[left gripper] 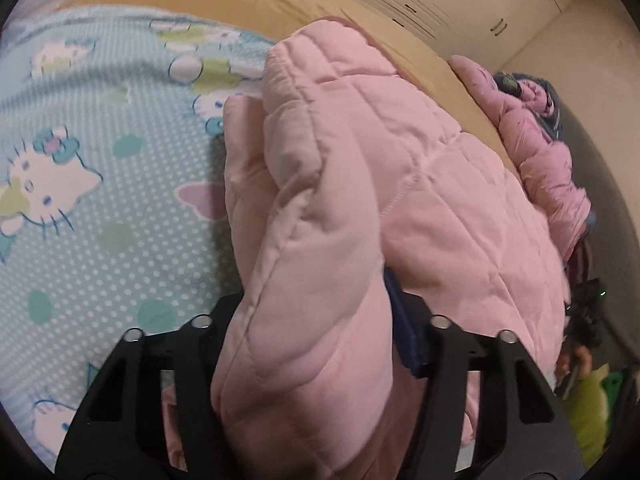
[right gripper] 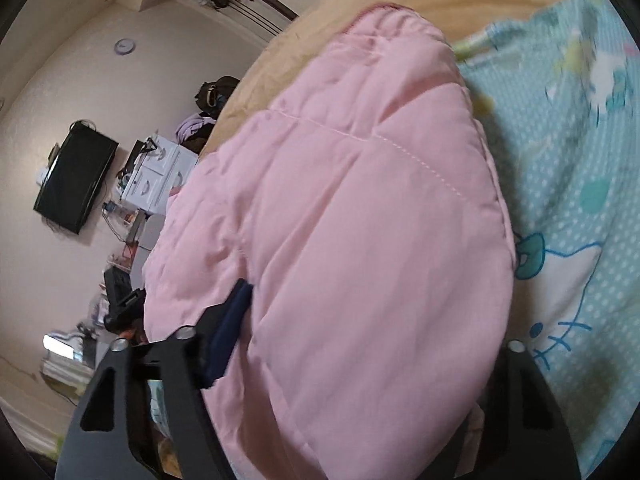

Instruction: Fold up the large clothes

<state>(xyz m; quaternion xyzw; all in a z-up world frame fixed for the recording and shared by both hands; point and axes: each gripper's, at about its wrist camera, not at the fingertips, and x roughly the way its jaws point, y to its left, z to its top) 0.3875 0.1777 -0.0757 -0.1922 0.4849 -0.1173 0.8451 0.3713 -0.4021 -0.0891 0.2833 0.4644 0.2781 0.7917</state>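
Now pink jacket [left gripper: 360, 200] bunched, between tool [left gripper: 316, 344] fingers

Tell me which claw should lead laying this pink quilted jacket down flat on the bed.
Probably the left claw. Its jaws pinch a narrow folded edge of the pink quilted jacket, with open cartoon-cat bedsheet just beside it. The right claw holds a bulkier bunch that blocks most of its view.
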